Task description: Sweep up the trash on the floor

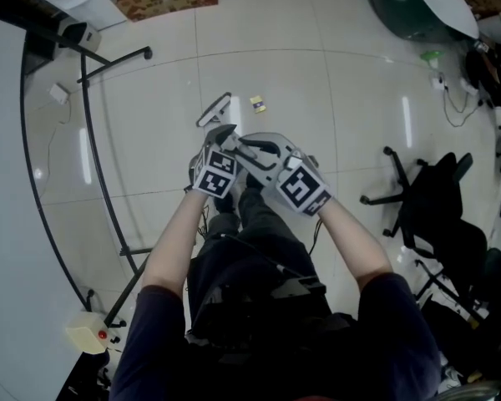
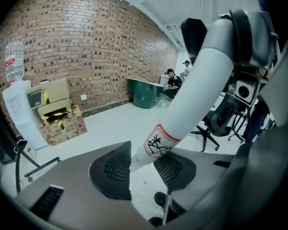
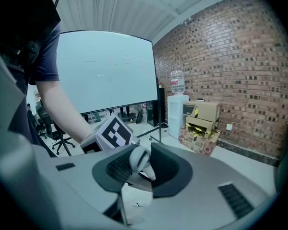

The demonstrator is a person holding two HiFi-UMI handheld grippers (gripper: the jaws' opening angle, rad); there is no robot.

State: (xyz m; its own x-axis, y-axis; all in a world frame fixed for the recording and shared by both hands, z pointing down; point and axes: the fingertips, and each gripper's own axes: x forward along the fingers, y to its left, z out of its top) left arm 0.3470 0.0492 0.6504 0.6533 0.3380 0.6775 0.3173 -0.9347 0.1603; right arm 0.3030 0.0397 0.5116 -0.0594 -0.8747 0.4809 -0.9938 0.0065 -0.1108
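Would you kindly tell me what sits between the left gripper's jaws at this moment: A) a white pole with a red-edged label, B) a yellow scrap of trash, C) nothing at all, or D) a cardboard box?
A: in the left gripper view the white pole, bearing a red-edged label, runs down between the pads of the left gripper, which close on it.

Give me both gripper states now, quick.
Left gripper: closed on the white broom handle.
Right gripper: closed on that handle's rounded top end.
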